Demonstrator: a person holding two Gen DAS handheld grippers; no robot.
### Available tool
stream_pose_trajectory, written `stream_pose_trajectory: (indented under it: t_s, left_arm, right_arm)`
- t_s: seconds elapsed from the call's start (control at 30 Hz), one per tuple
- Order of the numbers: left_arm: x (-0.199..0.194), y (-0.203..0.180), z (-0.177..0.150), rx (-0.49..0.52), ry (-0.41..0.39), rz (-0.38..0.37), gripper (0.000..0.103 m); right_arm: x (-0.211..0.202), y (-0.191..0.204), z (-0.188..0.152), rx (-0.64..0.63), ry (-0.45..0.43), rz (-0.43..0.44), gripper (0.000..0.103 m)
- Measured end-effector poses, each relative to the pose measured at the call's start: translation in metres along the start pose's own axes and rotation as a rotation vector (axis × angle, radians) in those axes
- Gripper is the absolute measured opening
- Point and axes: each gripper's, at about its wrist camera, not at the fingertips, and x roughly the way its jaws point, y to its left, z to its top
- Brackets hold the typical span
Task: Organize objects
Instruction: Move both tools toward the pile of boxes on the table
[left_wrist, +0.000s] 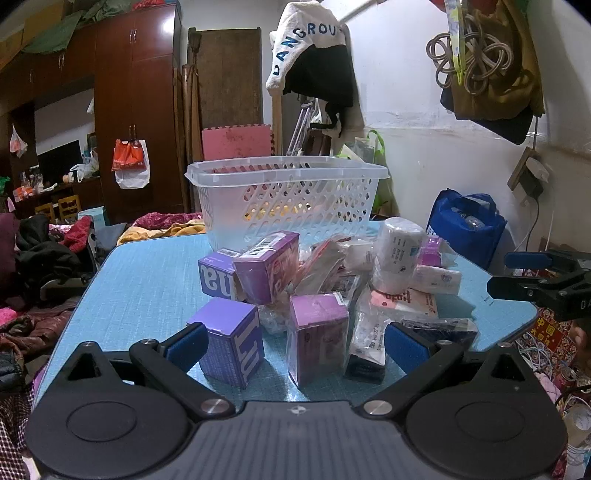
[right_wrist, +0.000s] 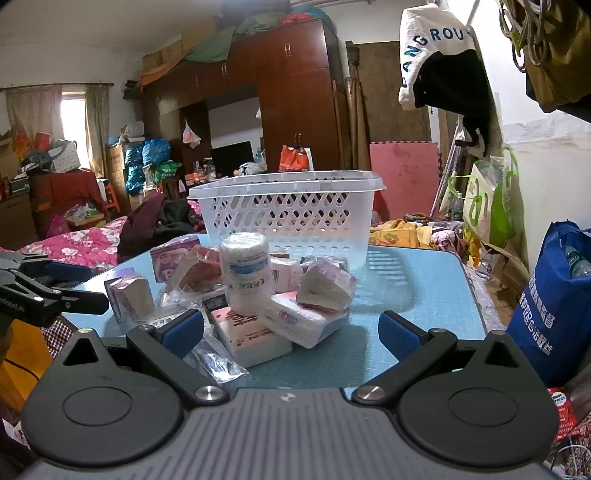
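Here a heap of small packaged goods (left_wrist: 332, 280) is seen piled near the middle of the blue counter (left_wrist: 147, 280), just in front of a white perforated basket (left_wrist: 288, 199) that stands upright at the counter's far edge. Within the heap, a wrapped white roll (right_wrist: 245, 273) stands upright, tissue packs (right_wrist: 295, 317) are stacked beside it, and purple boxes (left_wrist: 232, 343) lie nearest the left side. The left tongs (left_wrist: 293, 345) are held wide apart, tilted down toward the nearest boxes, with nothing clamped between the blue pads. The right tongs (right_wrist: 291, 330) are likewise spread fully apart and empty, facing the tissue packs. A blue bag (right_wrist: 554, 302) is seen beside the counter on the right, and a dark wardrobe (right_wrist: 295, 92) beyond.
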Motion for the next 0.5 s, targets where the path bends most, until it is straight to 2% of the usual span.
stream_pose_trajectory:
  t_s: [0.5]
  left_arm:
    - [0.0026, 0.0026, -0.0009, -0.015, 0.003, -0.01, 0.102]
  right_arm:
    - [-0.0001, -0.0002, -0.0003, -0.002, 0.001, 0.002, 0.103]
